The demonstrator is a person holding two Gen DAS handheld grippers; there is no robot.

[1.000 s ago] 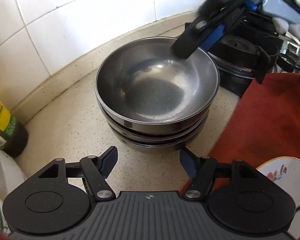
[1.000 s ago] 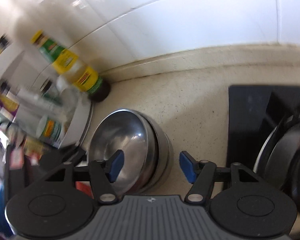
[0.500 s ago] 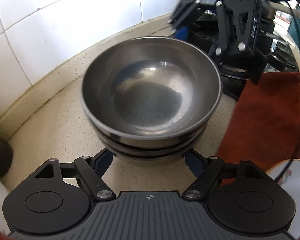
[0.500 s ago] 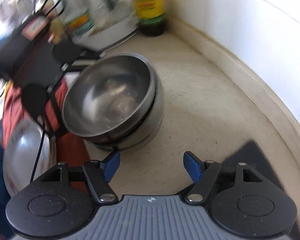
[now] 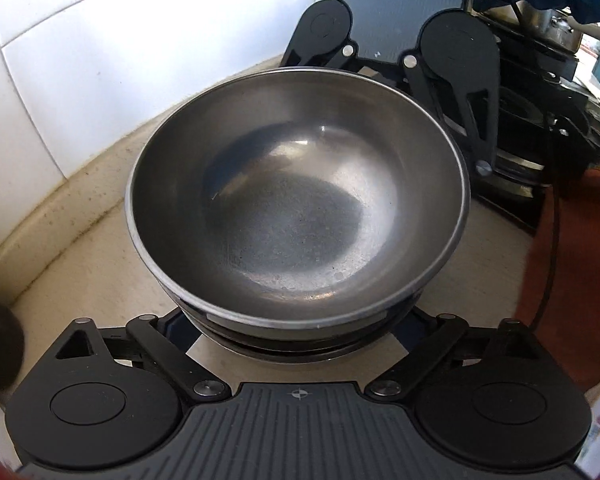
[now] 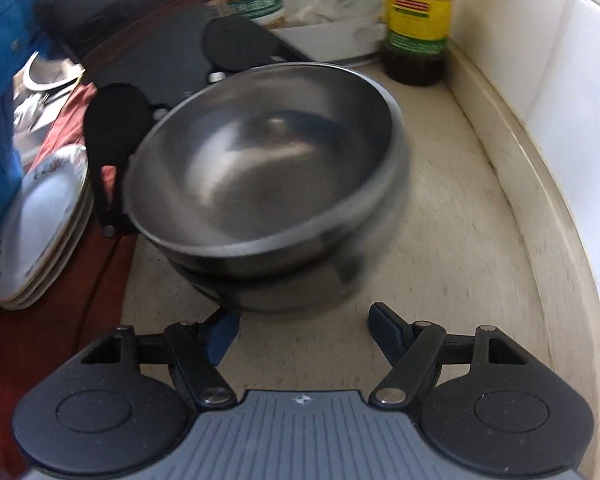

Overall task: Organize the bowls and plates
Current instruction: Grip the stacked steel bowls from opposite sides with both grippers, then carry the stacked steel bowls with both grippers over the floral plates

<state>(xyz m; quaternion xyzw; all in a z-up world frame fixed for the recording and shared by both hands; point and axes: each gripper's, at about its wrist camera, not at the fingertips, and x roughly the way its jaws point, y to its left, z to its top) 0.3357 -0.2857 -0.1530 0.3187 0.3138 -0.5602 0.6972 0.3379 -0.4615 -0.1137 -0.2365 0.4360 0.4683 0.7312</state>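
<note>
On the speckled counter point(image 6: 460, 240), against the tiled wall point(image 5: 100, 60), stands the stack of steel bowls point(image 5: 296, 200), nested and slightly out of line, the top bowl sitting skewed over those beneath. Just beside it, on a red cloth point(image 6: 52, 340), lies a pile of flowered plates point(image 6: 40, 220); an oil bottle point(image 6: 416, 20) stands behind, near the wall.

The left gripper point(image 5: 300, 320) straddles the foot of the stack. Its jaws have just been spreading wide, the bowls between them; the tips are hidden under the rim, so contact cannot be confirmed, and I judge them released. The right gripper point(image 6: 300, 332) faces the stack from the opposite side, jaws parted and just widening, nothing between them, tips close to the lowest bowl.

Risks, as I judge them:
- Closing on the lower bowls only could leave the skewed top bowl free to slide off.
- Smooth curved steel may slip from the pads.
- Two grippers pressing from opposite sides unevenly could push the stack into the plates or bottle.
</note>
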